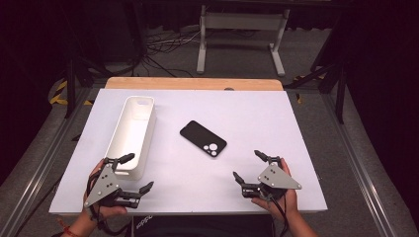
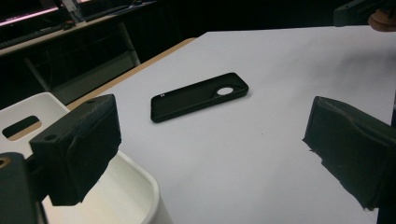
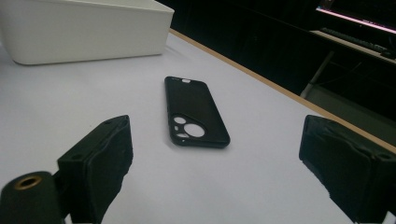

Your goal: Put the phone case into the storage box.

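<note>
1. The left gripper (image 1: pixel 134 174) is resting at the near left of the white table (image 1: pixel 257 113), its jaws standing wide with nothing between them.
2. The right gripper (image 1: pixel 247 165) is sitting at the near right, jaws likewise spread wide and empty.
3. The black phone case (image 1: pixel 203 138) is lying flat ahead of both grippers, between them, well apart from each.
4. The white bin (image 1: pixel 129 133) is standing just beside the left gripper.

High view overhead, gripper views low

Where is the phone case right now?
In the high view, the phone case lies flat mid-table, just right of the white bin, untouched.
</note>
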The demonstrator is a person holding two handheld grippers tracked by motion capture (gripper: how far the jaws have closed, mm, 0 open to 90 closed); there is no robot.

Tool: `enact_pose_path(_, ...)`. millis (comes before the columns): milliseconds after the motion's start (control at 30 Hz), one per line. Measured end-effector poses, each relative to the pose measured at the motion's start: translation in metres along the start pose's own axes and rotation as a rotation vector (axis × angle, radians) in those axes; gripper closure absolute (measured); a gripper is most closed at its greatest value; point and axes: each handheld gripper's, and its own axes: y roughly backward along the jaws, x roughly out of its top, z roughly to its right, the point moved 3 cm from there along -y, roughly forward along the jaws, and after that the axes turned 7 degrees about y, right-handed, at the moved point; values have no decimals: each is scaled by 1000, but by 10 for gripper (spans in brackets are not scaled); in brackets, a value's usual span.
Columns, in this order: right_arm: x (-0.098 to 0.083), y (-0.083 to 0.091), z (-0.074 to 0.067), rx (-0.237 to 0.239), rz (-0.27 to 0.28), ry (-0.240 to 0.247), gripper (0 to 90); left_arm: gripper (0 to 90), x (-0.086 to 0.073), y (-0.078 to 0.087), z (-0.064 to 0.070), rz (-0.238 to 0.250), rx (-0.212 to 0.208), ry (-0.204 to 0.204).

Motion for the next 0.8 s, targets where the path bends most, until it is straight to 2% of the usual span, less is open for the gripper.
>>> enact_pose_path(233,-3,-2,6,-9,-23,-45,106,49,0,1,2,-8,-6,-4)
enact_pose_path(467,-3,-5,9,10,-38,-92,105,49,-1,5,1,-13,-11,7)
enact_pose_path(567,-2,-5,10,9,-37,-92,105,49,-1,6,1,-16,-9,-4)
enact_pose_path(667,0,-9,12,10,-44,-101,105,48,-1,5,0,-20,-12,14)
enact_pose_path(800,4,-13,13,18,-57,-103,112,48,-1,5,0,-23,-13,5)
